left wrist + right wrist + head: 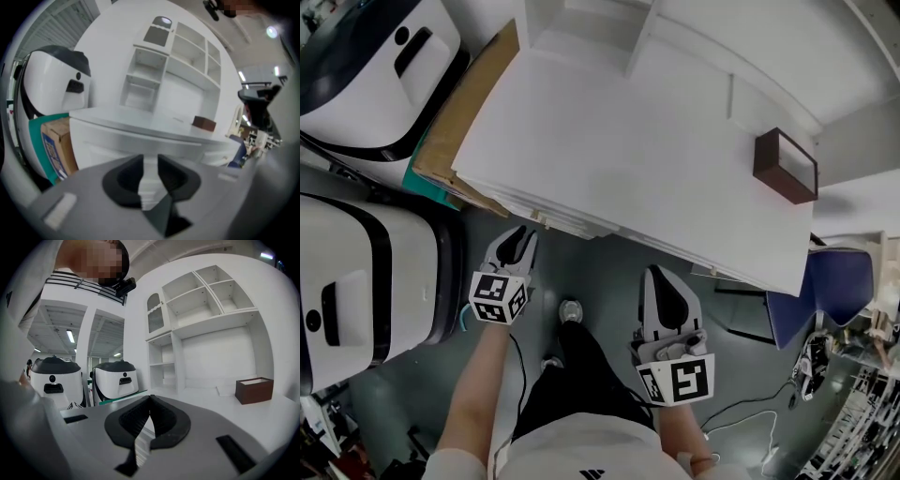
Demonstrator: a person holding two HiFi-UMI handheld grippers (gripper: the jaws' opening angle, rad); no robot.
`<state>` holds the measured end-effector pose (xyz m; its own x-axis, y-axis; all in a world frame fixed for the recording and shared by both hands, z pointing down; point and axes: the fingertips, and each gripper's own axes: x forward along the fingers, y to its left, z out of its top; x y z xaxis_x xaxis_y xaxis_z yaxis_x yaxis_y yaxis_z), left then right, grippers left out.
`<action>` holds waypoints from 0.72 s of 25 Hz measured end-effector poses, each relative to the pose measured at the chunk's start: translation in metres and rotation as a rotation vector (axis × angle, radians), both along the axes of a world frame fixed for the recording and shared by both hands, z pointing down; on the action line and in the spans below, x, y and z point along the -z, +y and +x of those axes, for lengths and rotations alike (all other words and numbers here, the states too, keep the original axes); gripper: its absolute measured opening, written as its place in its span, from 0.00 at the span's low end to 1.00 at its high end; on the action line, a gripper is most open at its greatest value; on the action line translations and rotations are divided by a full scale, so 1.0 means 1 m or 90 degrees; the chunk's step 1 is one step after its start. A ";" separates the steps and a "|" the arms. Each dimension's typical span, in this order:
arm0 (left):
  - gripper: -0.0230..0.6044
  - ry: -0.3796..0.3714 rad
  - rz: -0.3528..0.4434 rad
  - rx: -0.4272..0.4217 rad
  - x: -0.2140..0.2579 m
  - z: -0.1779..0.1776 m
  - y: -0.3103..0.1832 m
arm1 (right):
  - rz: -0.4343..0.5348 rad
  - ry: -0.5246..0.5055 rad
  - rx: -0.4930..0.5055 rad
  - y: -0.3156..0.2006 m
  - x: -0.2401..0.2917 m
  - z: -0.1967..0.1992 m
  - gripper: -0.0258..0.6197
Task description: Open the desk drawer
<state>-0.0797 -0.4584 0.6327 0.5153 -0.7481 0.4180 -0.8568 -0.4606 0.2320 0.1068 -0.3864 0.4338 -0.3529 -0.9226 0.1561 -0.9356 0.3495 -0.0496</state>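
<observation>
Cardboard box (pixel 455 122) at upper left, just beside the white desk (pixel 628 141). Where's the drawer (pixel 117 140)?
Under the desktop's near edge, not pulled out, facing both grippers.
And the claws?
Left gripper (pixel 519 240), left of centre below the desk edge: released, with only the drawer front showing through the gap. Right gripper (pixel 656 277), lower middle: clenched on nothing.
Further right?
Brown box (pixel 786 166) on the desktop.

Bright overhead light on white desk (pixel 656 159), dim grey floor (pixel 600 262) under desk edge, soft shadow beneath desk, left gripper view smeared and soft, lamp (pixel 272 32) glare above desk, fisheye bending and dark vignette at edges, right gripper view sharp.
</observation>
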 end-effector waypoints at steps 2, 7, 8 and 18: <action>0.18 -0.006 -0.014 0.001 -0.016 0.000 -0.007 | -0.002 0.006 -0.002 -0.001 -0.003 0.001 0.04; 0.20 -0.033 -0.040 0.008 -0.051 0.000 -0.020 | -0.011 0.021 -0.010 -0.005 -0.011 0.007 0.04; 0.21 -0.036 -0.043 0.012 -0.056 0.000 -0.023 | -0.014 0.023 -0.011 -0.005 -0.012 0.008 0.04; 0.26 -0.069 -0.068 0.012 -0.095 0.004 -0.043 | -0.042 0.024 -0.022 -0.006 -0.028 0.015 0.04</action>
<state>-0.0753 -0.5018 0.7281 0.4493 -0.7057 0.5479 -0.8877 -0.4219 0.1845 0.1221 -0.3919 0.4616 -0.3138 -0.9213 0.2298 -0.9487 0.3142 -0.0358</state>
